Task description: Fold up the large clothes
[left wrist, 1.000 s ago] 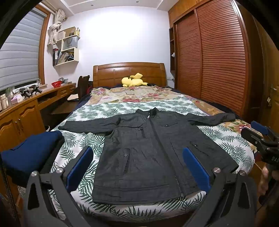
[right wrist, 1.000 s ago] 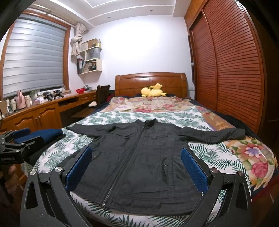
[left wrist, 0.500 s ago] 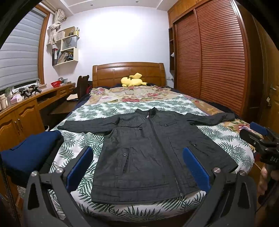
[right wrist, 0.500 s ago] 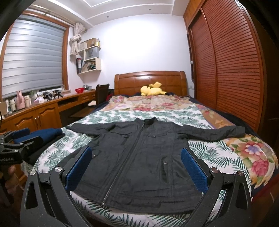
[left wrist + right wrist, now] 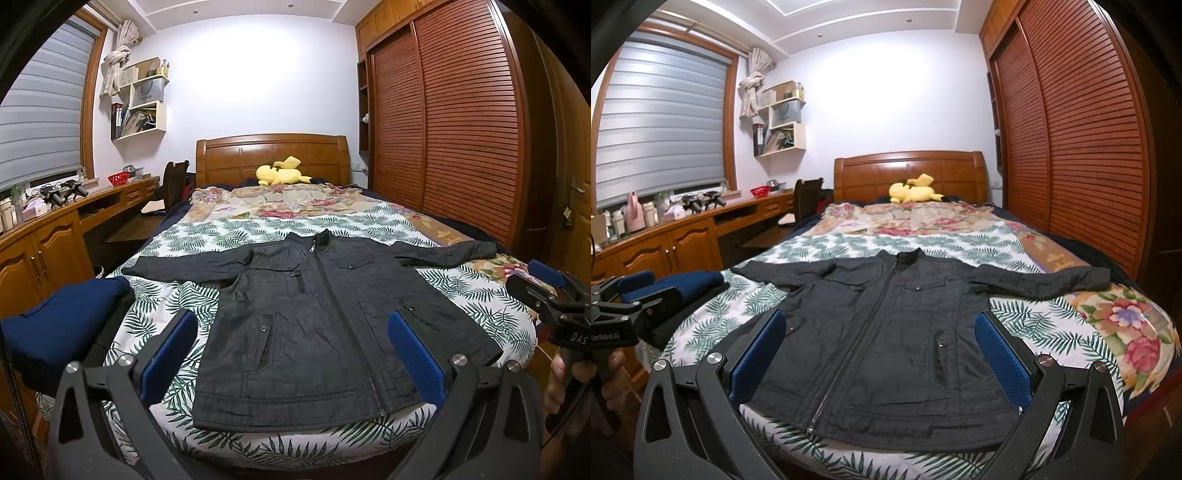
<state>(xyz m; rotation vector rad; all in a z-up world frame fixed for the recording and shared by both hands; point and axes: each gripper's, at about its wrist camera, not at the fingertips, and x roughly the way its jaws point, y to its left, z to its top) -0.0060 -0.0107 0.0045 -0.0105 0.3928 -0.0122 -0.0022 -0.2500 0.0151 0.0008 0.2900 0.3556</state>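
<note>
A dark grey zip jacket (image 5: 314,317) (image 5: 886,332) lies flat and face up on the bed, zipped, both sleeves spread out to the sides, its hem toward me. My left gripper (image 5: 291,350) hovers open before the hem, holding nothing. My right gripper (image 5: 879,350) is open too, a little short of the hem and empty. Each gripper shows at the edge of the other's view: the right gripper (image 5: 554,295) and the left gripper (image 5: 624,295).
A folded navy garment (image 5: 62,317) sits on the bed's left corner. The bed (image 5: 177,295) carries a palm-leaf sheet and a floral blanket (image 5: 288,199), with a yellow plush (image 5: 280,173) at the headboard. A wooden desk (image 5: 55,236) runs along the left, a slatted wardrobe (image 5: 461,129) on the right.
Both grippers have drifted slightly back and up; the jacket has not moved and nothing was grasped.
</note>
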